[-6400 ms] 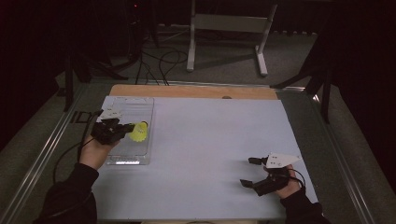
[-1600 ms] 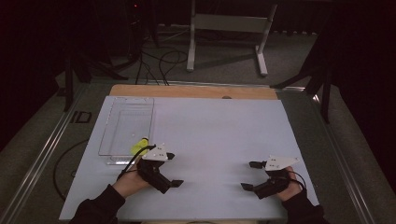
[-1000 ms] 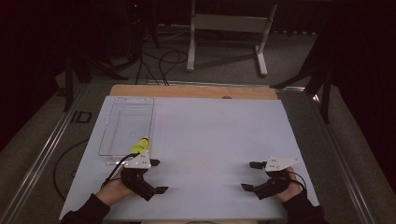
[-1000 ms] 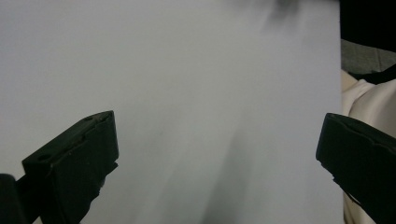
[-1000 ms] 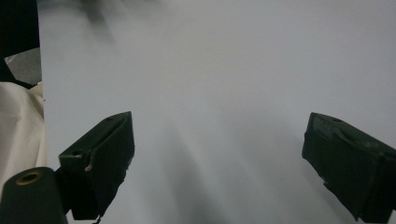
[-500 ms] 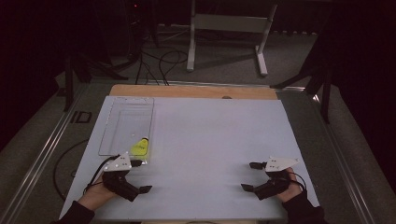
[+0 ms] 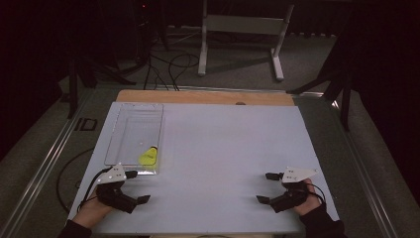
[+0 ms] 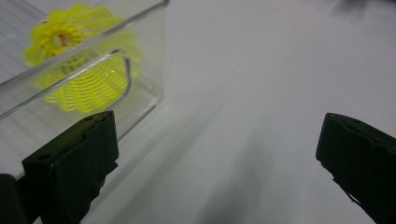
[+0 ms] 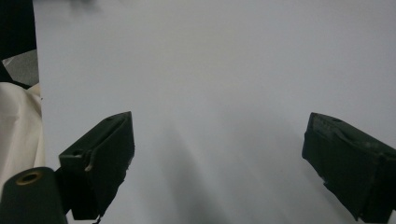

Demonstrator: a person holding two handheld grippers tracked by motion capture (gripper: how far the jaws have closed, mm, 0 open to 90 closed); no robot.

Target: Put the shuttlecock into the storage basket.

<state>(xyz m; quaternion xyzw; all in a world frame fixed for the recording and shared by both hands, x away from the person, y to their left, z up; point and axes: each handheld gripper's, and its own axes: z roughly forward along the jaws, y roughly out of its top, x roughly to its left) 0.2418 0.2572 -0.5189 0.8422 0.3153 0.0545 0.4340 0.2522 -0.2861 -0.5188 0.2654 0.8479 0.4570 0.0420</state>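
**Shuttlecock left in the clear tray, both grippers released on the table**

The left gripper (image 7: 133, 187) is seen from the high view resting on the white table (image 7: 223, 148) just off the tray's near edge, its jaws spread wide with nothing between them. The same spread is confirmed in the left gripper view (image 8: 217, 158), where only bare table surface lies between the two black jaws. The right gripper (image 7: 265, 187) is likewise released and empty, well apart from the tray on the table's far side; in the right gripper view (image 9: 219, 163) plain table is seen between its jaws.

The yellow shuttlecock (image 7: 148, 157) is found inside the clear tray (image 7: 124, 129), at the tray's near end and close to its right wall. From above it reads as a small yellow patch with a dark tip; its mesh skirt and ribbed crown are made out in the left gripper view (image 8: 81, 70), through the transparent tray corner (image 8: 140, 56). Whether it leans on the wall cannot be told.

The person's hands are cut off at the lower edge of the high view.

Earlier, the shuttlecock was held by the left gripper over the tray; since then that gripper has been drawn back from the tray, while the right gripper has stayed in place.
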